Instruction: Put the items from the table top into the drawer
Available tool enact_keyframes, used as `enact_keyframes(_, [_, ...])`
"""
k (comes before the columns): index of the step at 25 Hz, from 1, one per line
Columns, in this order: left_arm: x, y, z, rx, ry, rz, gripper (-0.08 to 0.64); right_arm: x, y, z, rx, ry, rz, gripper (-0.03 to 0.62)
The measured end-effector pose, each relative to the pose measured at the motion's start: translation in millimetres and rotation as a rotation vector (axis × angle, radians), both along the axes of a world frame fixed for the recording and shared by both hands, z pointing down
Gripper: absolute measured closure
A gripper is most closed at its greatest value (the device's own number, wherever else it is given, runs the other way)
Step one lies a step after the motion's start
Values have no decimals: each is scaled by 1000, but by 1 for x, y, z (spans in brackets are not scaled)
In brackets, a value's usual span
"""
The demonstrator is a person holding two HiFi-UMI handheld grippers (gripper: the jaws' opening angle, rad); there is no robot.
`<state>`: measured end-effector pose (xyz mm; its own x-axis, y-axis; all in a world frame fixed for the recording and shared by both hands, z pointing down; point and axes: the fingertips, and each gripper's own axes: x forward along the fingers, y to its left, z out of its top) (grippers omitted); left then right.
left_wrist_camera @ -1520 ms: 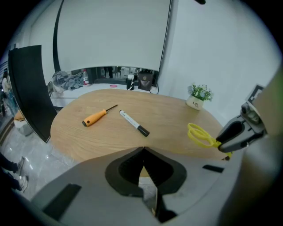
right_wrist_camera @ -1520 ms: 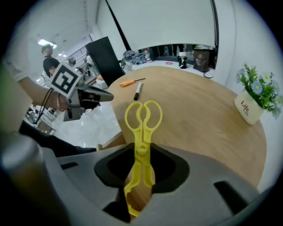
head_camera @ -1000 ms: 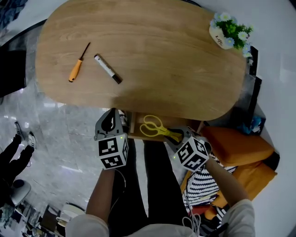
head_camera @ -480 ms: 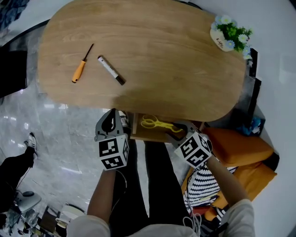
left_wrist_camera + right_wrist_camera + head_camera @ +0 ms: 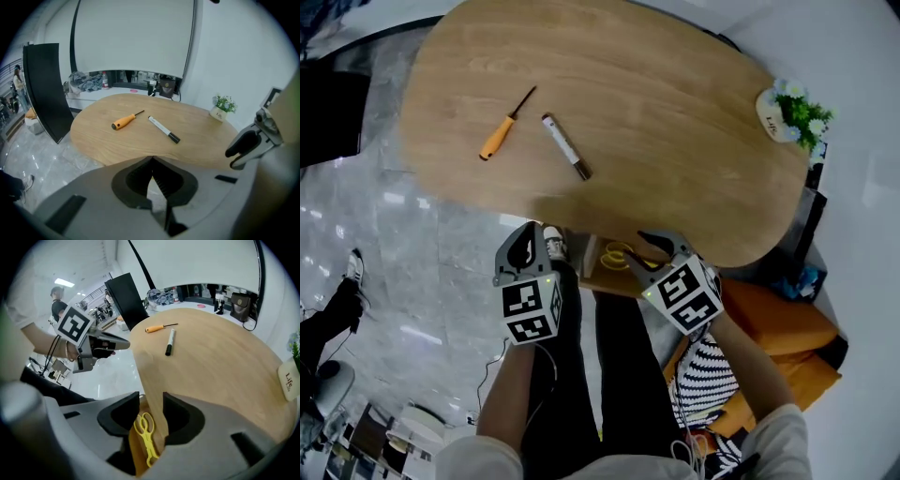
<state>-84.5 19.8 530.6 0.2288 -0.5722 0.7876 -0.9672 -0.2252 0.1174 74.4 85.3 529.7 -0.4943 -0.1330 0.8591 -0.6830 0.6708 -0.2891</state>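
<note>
L gripper: jaws together, tips meeting, nothing btwn them; it hangs off the table's near edge, over grey floor. R gripper: jaws apart, have just been opening, pads pressing on nothing. Thru the gap in R gripper view you see the table edge and, below it, the drawer. Drawer is partly out under the table's near edge; in head view it sits btwn the two grippers, closer to R. Yellow scissors lie flat inside the drawer, finger loops up-frame in R gripper view. On the tabletop: orange-handled screwdriver and white marker w/ dark cap, near each other toward the left end, not touching. Small potted plant at the table's far right edge, well apart from both.
</note>
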Motion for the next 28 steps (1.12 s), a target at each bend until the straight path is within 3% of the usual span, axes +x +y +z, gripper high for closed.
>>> enact_keyframes(7, [-45, -20, -8, 7, 10, -74, 551, -39, -82, -4, 65, -13, 126, 443])
enact_keyframes(13, [-67, -36, -1, 28, 13, -45, 551, -68, -137, 6, 82, 8, 140, 442])
enact_keyframes(20, [-79, -42, 11, 6, 46, -20, 551, -94, -170, 30, 74, 54, 165, 440])
enact_keyframes(28, [-93, -45, 24, -20, 63, -61, 551, -105, -187, 50, 65, 101, 186, 440])
